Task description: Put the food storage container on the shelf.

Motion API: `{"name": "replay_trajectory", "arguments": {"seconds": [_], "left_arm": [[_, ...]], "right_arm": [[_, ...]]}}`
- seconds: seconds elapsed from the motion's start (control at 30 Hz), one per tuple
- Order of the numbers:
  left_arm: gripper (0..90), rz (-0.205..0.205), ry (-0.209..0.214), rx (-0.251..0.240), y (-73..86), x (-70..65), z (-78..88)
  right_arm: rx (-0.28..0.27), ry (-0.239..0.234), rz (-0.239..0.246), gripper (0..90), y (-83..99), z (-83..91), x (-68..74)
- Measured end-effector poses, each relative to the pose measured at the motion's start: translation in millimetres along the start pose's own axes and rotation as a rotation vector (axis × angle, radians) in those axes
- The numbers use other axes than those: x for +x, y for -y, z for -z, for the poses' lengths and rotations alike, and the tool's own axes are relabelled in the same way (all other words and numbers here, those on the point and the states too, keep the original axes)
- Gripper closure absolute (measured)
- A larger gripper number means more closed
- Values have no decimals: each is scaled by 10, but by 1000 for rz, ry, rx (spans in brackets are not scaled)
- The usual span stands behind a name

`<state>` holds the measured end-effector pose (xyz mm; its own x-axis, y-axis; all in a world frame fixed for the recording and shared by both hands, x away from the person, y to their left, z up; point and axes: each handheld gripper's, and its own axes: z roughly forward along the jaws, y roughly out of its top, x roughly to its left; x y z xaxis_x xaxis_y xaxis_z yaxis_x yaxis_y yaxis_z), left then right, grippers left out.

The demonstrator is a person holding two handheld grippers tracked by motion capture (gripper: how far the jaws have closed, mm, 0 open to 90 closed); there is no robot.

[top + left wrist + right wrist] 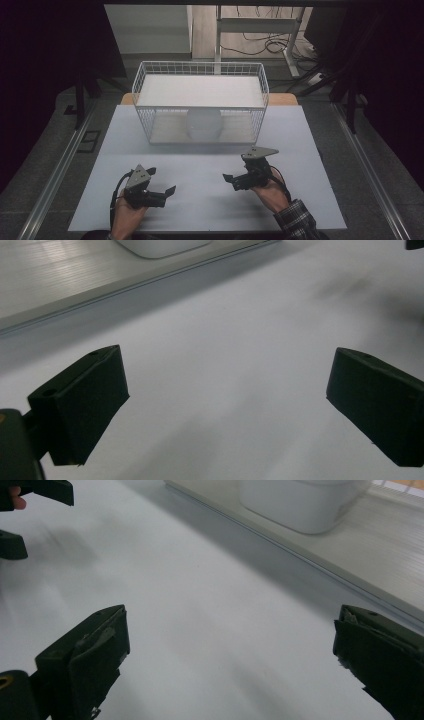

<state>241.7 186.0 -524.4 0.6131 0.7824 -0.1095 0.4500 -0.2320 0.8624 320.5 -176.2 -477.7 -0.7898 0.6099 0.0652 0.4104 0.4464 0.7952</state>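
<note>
Presently, the counter (210, 200) carries a white wire basket (200, 102) at twelve o'clock, standing upright with a flat white shelf across its top. Beneath that shelf, on the basket's floor, sits a white bowl (204, 124), roughly central. The same bowl (162, 246) appears at twelve o'clock in the left gripper view and at one o'clock in the right gripper view (305, 502), resting on the ribbed base sheet. The left gripper (161, 184) lies at seven o'clock on the counter, held in the person's left hand (126, 217); its jaws stand wide apart, with bare counter between them. The right gripper (231, 181) lies at five o'clock, held in the right hand (272, 195), a plaid sleeve (297, 220) behind it; its jaws likewise stand wide apart on nothing. Both grippers are well apart from the basket and point inward toward each other. The left gripper's jaws (30, 515) also show at ten o'clock in the right gripper view.
</note>
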Motion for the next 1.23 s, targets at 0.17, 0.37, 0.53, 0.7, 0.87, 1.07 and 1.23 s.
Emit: {"name": "replay_trajectory", "arguments": {"seconds": [0.17,0.37,0.53,0.7,0.87,1.07,1.23], "left_arm": [[27,-1,-16,2,0,25,31],[24,-20,-44,14,9,36,59],[22,-25,-56,16,23,43,79],[22,-18,-61,19,40,57,96],[20,-19,-58,29,47,56,79],[18,-24,-55,40,51,48,63],[16,-18,-53,40,51,55,55]], "right_arm": [[-9,34,-5,10,134,155,-11],[-24,82,-16,5,312,329,-43],[-30,116,-32,2,435,445,-71],[-26,143,-41,1,551,537,-78],[-7,148,-63,1,669,593,-82],[55,147,-88,1,801,579,-86],[100,148,-83,1,834,551,-77]]}}
